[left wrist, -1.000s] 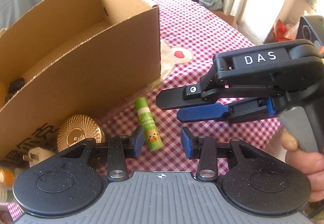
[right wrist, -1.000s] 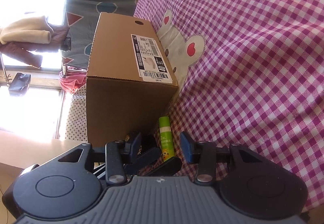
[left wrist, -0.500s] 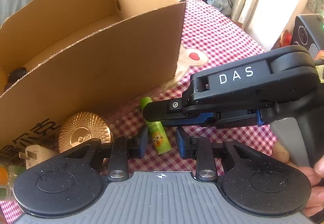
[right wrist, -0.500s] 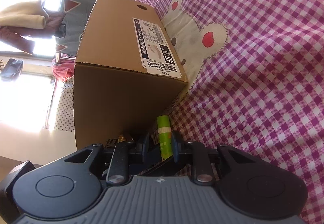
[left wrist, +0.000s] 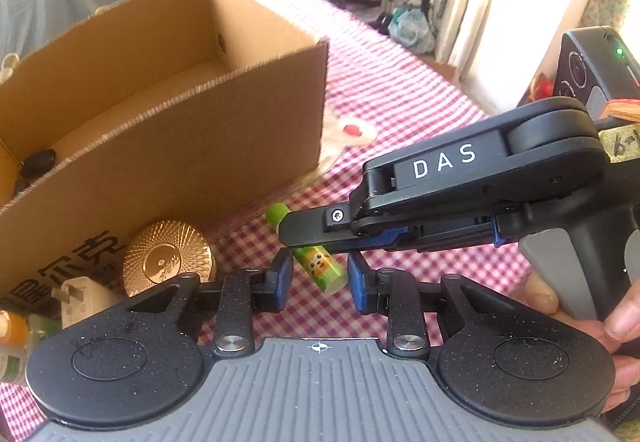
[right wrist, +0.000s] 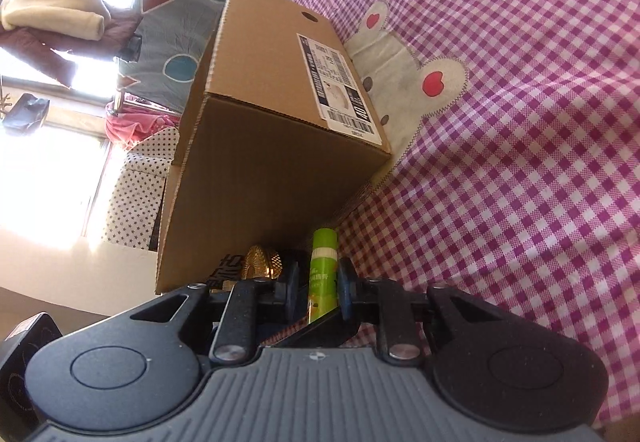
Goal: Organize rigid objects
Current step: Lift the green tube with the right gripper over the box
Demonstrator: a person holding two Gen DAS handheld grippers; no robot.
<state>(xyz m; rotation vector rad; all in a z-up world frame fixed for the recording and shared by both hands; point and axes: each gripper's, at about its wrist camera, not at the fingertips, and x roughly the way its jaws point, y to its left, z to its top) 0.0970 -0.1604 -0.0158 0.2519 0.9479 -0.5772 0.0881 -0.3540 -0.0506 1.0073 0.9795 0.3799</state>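
Note:
A green glue stick (left wrist: pixel 320 268) with a cartoon label lies tilted in front of the open cardboard box (left wrist: pixel 180 146), cap end toward the box. My left gripper (left wrist: pixel 320 278) is shut with its blue pads on either side of the stick's lower end. From the right, my right gripper (left wrist: pixel 288 236) reaches across, one finger above the other, and is shut on the stick's middle. The right wrist view shows the glue stick (right wrist: pixel 322 262) upright between the right gripper (right wrist: pixel 318 284) pads, the box (right wrist: pixel 272 170) behind it.
A gold ribbed round lid (left wrist: pixel 166 262), a white plug (left wrist: pixel 80 296) and an orange-capped bottle (left wrist: pixel 10 334) sit left of the stick by the box wall. Dark stones (left wrist: pixel 38 162) lie inside the box. A person's hand (left wrist: pixel 580 306) holds the right gripper's handle over the pink checked cloth (right wrist: pixel 520 162).
Both grippers closed on the glue stick: the right came in from the right and clamped it, and the left pads narrowed around its end. Both then rose a little with it.

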